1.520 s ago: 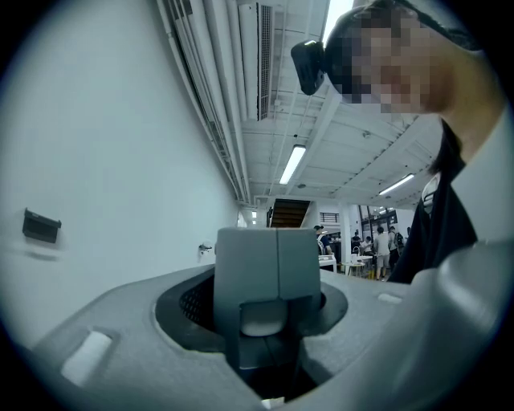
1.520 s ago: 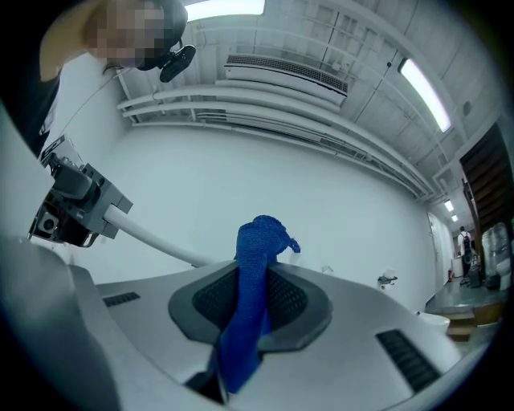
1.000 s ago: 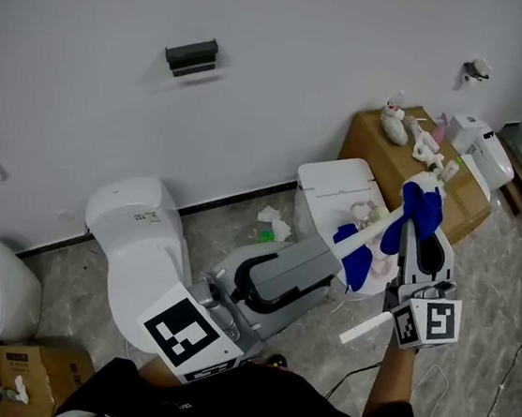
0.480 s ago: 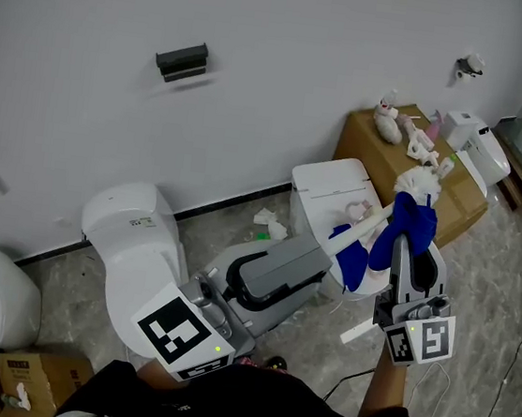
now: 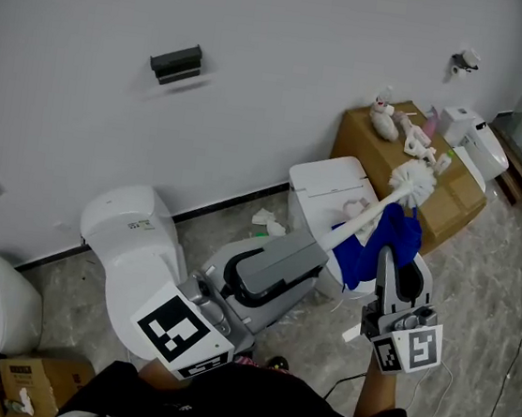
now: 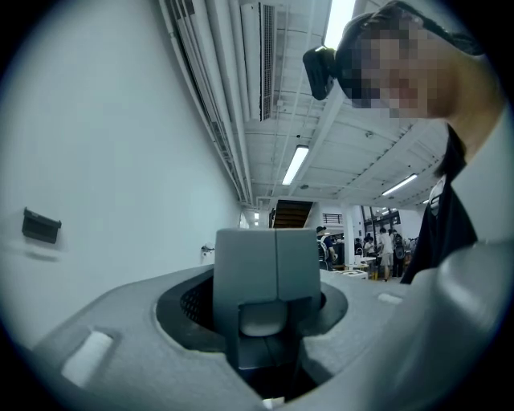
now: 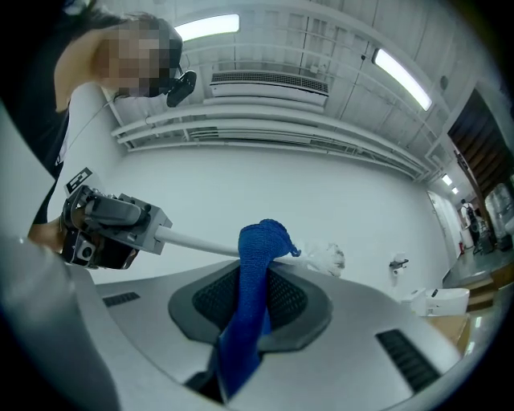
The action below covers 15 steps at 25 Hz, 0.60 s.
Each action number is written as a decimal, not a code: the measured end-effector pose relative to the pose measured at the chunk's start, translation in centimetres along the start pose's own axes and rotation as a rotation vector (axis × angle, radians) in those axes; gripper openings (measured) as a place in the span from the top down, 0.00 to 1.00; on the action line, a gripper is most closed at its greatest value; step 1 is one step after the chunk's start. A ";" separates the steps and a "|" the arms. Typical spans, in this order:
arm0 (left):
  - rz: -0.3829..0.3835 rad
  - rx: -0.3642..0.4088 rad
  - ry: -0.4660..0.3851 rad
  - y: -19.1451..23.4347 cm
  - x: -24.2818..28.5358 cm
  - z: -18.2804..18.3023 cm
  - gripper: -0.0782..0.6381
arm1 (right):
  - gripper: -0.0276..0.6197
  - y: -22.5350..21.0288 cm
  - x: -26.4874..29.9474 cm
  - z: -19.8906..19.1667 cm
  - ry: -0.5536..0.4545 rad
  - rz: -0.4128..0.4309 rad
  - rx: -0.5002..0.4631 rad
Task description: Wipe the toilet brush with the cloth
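A white ceramic toilet with a rounded tank (image 5: 134, 239) stands on the grey marbled floor (image 5: 476, 305) against the plain white wall (image 5: 293, 27). A smaller rounded white unit (image 5: 2, 299) stands to its left, and an open brown cardboard box (image 5: 18, 376) sits at the floor's near left corner. Further right along the wall's foot lie crumpled white paper (image 5: 271, 221), a boxy white unit with a flat top (image 5: 325, 184), a large brown cardboard carton (image 5: 363, 149) carrying small plush toys and bottles (image 5: 410, 131), and another white toilet (image 5: 481, 150). A black rectangular bracket (image 5: 174, 58) is fixed high on the wall, and a small white fitting (image 5: 465, 60) is fixed near its right edge.
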<state>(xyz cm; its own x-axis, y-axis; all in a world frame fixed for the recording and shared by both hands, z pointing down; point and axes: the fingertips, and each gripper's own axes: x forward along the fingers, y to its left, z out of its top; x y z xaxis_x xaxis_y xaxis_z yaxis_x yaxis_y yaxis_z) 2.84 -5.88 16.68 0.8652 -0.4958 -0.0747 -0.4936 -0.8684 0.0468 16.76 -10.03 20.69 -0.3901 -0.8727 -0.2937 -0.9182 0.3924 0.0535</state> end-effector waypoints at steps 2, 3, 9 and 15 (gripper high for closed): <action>0.015 0.010 0.001 0.1 -0.1 0.0 0.62 | 0.85 0.5 -0.3 -0.5 0.012 0.008 0.010; 0.020 0.015 0.001 0.2 -0.1 0.0 0.62 | 0.85 0.7 -0.4 -0.6 0.016 0.014 0.016; 0.034 0.016 -0.003 0.2 -0.1 0.2 0.62 | 0.85 2.6 -0.5 -1.3 0.019 0.065 0.049; 0.034 0.009 0.000 0.4 -0.2 0.1 0.62 | 0.85 5.0 0.2 -1.3 0.019 0.157 0.078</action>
<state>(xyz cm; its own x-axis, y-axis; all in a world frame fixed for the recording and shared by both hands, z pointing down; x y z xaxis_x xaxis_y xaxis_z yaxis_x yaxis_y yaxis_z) 2.51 -6.13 16.62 0.8479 -0.5250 -0.0736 -0.5235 -0.8511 0.0398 12.05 -8.62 22.10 -0.5303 -0.8039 -0.2694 -0.8380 0.5451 0.0229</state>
